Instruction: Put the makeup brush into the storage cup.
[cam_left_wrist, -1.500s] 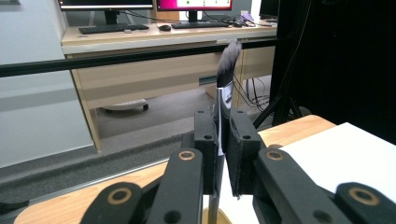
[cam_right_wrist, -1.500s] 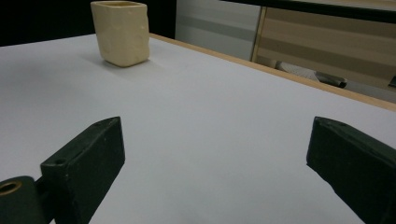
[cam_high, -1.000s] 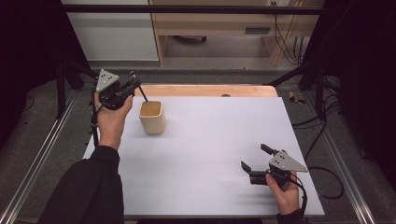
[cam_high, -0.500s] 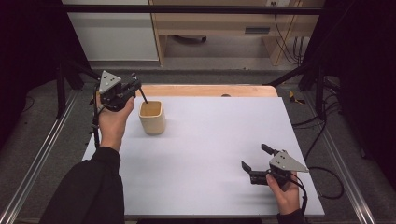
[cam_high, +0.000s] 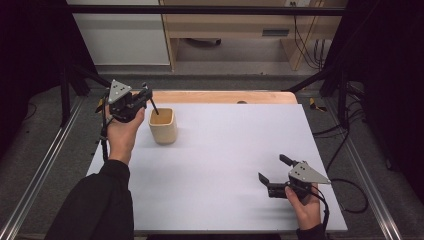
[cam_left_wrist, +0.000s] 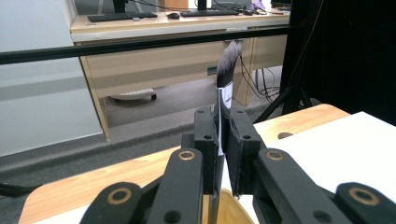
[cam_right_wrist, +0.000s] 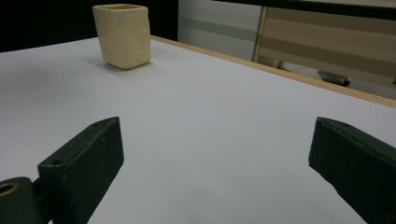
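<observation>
**Left gripper pinching brush over cup, right gripper idle and spread**

Left gripper (cam_high: 146, 96) sits at the far left corner of the table (cam_high: 225, 165), raised off the surface, just beside the cup (cam_high: 163, 125). Jaws pressed together on a makeup brush (cam_left_wrist: 226, 79). In the left gripper view the handle runs up between the two jaws, and the dark bristle tuft stands above the jaw tips. In the high view the brush's dark handle end (cam_high: 154, 106) slants down from the jaws to the cup's mouth, right at the near-left rim. Can't tell if it touches the rim or the inside.

Cup is beige, squarish, upright, standing on the white table surface near the far left. The right gripper view has it (cam_right_wrist: 123, 35) at far left, well apart from that gripper.

Right gripper (cam_high: 273, 175) is low at the near right of the table, held in the person's right hand (cam_high: 303, 204). Jaws spread wide, nothing between them, just bare table showing in the gap. Jaw tips point toward the cup's side of the table.
</observation>
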